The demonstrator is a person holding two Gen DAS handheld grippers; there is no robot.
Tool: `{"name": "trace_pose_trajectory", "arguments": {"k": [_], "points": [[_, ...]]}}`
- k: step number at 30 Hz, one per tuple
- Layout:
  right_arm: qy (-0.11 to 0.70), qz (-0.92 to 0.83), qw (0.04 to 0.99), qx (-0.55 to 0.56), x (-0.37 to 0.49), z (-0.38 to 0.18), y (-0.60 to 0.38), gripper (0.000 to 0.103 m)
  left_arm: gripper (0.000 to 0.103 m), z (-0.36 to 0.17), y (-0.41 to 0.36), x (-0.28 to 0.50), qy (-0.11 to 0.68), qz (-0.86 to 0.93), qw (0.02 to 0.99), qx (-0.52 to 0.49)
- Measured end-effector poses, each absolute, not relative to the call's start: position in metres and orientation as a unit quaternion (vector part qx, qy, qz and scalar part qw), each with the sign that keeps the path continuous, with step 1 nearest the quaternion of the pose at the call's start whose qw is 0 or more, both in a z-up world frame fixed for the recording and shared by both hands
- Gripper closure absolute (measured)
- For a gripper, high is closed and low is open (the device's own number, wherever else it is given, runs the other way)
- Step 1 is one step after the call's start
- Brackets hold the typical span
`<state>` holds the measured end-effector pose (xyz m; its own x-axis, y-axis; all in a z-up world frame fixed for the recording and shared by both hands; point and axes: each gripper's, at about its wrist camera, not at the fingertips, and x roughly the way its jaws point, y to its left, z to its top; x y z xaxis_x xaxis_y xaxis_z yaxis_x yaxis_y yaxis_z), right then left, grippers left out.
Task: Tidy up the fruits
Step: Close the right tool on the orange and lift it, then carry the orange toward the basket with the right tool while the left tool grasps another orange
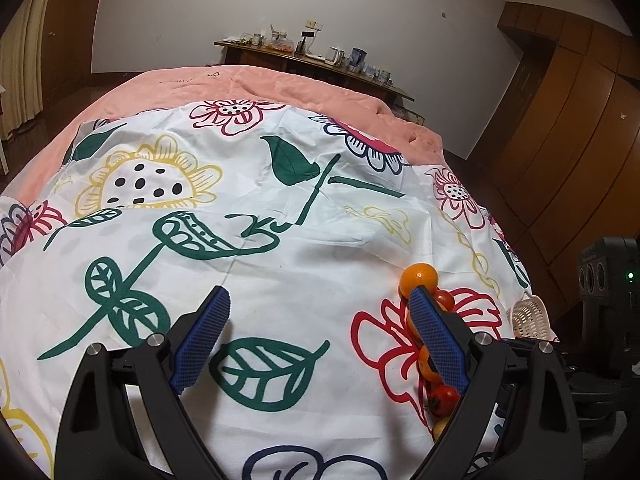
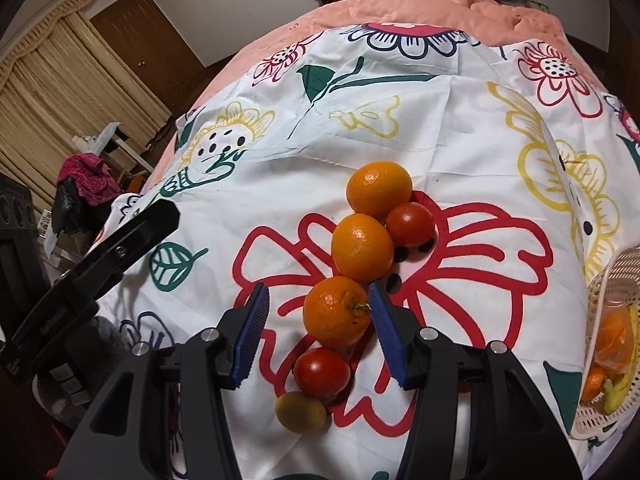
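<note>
A row of fruit lies on the flowered cloth [image 2: 460, 128]: three oranges [image 2: 378, 190] [image 2: 362, 248] [image 2: 336, 312], two red tomatoes [image 2: 410, 224] [image 2: 322, 372] and a small yellow-green fruit [image 2: 300, 410]. My right gripper [image 2: 318, 288] straddles the nearest orange; its right pad [image 2: 386, 332] touches the fruit, while the left pad [image 2: 250, 336] stands clear of it, so it is open. My left gripper [image 1: 320, 294] is wide open over bare cloth, nothing between its fingers. The fruit row [image 1: 419, 276] sits partly hidden behind its right finger.
A white perforated basket [image 2: 612, 276] at the right edge holds oranges and a banana; it also shows as the basket [image 1: 528, 316] in the left wrist view. The cloth covers a pink bedspread [image 1: 280, 84]. A cluttered wooden sideboard [image 1: 304, 60] stands behind the bed.
</note>
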<state>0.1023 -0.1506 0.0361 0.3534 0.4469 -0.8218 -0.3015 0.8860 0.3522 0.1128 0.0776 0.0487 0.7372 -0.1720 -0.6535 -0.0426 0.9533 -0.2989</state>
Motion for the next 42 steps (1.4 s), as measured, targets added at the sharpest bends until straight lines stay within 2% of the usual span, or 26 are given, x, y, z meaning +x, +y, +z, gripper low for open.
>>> {"name": "trace_pose_trajectory", "arguments": {"k": [16,21,42], "points": [[0.539,0.208,0.816,0.024,0.107,0.017,-0.139,0.051,0.008,0.045,0.078,0.112,0.366,-0.036,0.918,-0.15],[0.531,0.206,0.822,0.003,0.1,0.02,-0.138,0.064,0.008,0.043,0.074,0.113,0.369,-0.038,0.917,-0.145],[0.493,0.181,0.847,0.081,0.087,0.04,-0.208,0.064,0.008,0.04,0.03,0.127,0.389,-0.058,0.914,-0.101]]}}
